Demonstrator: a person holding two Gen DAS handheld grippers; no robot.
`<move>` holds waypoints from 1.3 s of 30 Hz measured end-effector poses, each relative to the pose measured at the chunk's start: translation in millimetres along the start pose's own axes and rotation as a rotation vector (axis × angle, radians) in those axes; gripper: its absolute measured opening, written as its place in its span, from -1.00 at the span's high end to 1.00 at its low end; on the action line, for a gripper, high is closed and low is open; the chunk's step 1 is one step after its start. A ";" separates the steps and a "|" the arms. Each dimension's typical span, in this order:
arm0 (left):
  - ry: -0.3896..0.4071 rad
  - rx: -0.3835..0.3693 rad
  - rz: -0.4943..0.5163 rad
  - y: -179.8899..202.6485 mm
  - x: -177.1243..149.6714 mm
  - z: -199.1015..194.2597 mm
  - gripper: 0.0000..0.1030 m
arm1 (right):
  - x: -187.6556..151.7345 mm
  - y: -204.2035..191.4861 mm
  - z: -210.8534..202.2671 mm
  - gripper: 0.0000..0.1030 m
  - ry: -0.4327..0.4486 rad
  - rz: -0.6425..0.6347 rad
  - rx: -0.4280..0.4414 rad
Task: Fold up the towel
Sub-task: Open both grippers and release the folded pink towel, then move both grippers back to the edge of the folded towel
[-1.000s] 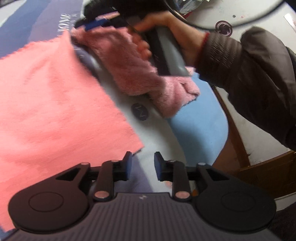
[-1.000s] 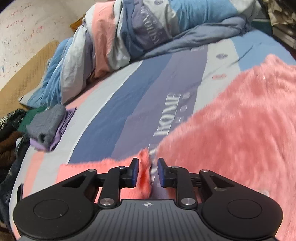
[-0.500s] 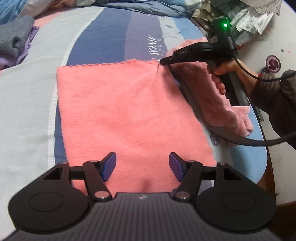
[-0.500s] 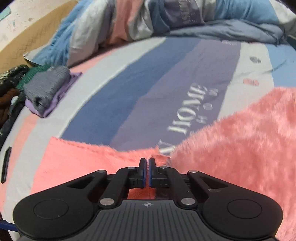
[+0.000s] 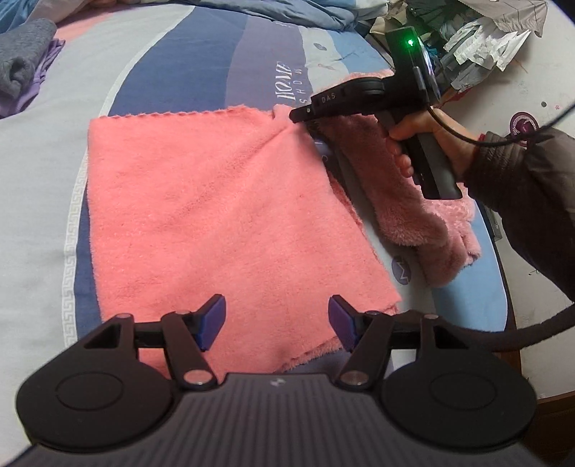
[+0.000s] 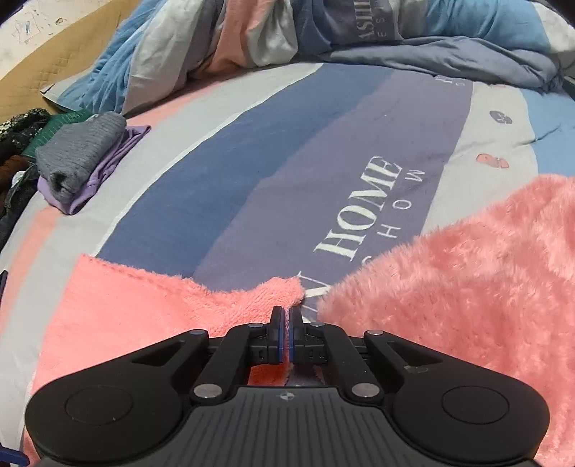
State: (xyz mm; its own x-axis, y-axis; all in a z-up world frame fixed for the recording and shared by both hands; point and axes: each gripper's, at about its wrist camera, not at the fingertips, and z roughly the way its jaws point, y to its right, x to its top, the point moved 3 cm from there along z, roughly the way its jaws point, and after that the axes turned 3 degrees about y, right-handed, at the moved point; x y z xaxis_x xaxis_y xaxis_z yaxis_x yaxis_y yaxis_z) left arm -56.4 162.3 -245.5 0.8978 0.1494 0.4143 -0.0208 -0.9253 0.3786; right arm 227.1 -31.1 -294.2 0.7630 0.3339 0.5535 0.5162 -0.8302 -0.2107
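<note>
A salmon-pink towel [image 5: 222, 215] lies flat on the striped bedspread. My left gripper [image 5: 276, 319] is open just above the towel's near edge, with nothing between its fingers. In the left wrist view a hand holds my right gripper [image 5: 296, 115] at the towel's far right corner. Seen from the right wrist, that gripper [image 6: 285, 316] is shut on the towel [image 6: 151, 316] corner, which is pinched and lifted slightly off the bed.
A fluffy pink towel [image 5: 413, 201] lies to the right of the flat one, also large at the right wrist view's lower right [image 6: 467, 287]. Folded grey and purple clothes [image 6: 82, 158] sit at the far left. A rumpled duvet [image 6: 287, 32] lies behind.
My left gripper opened wide and pulled back over the towel's near edge. My right gripper went from open around the far corner to shut on it.
</note>
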 end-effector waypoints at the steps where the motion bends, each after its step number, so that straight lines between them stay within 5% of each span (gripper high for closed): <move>1: -0.002 0.002 -0.001 -0.3 0.1 1.2 -0.31 | -0.4 -0.5 -0.8 0.94 0.003 -0.001 0.002; 7: -0.004 0.012 -0.008 -2.2 1.8 5.8 -0.31 | 1.9 8.4 -5.0 0.72 0.056 0.026 0.004; 14: -0.002 0.033 -0.015 -5.9 2.4 6.5 -0.31 | 6.2 19.9 22.3 0.66 -0.046 0.078 0.147; 18: 0.022 0.070 -0.027 -18.7 9.3 2.8 -0.31 | 9.0 17.6 1.2 0.95 0.024 0.081 0.124; 25: 0.177 0.131 -0.156 -93.5 59.3 -3.6 -0.62 | 11.2 13.5 -32.5 0.96 0.121 0.067 0.077; 31: 0.178 0.114 -0.293 -160.6 100.7 28.4 -0.62 | 6.0 15.0 -31.3 0.96 0.120 0.091 0.080; 37: 0.186 0.022 -0.344 -184.9 118.9 54.3 -0.27 | 0.9 16.6 -30.0 0.96 0.119 0.117 0.084; 39: 0.184 0.014 -0.382 -194.1 120.7 63.0 0.01 | 0.7 17.1 -29.6 0.96 0.119 0.116 0.086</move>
State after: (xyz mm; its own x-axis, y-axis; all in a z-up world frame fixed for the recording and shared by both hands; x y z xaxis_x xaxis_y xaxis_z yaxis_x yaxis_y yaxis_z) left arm 83.7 338.0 -321.1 0.7463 0.5411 0.3877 0.3054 -0.7958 0.5230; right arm 224.9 -58.2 -273.6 0.7707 0.1784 0.6117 0.4622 -0.8173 -0.3440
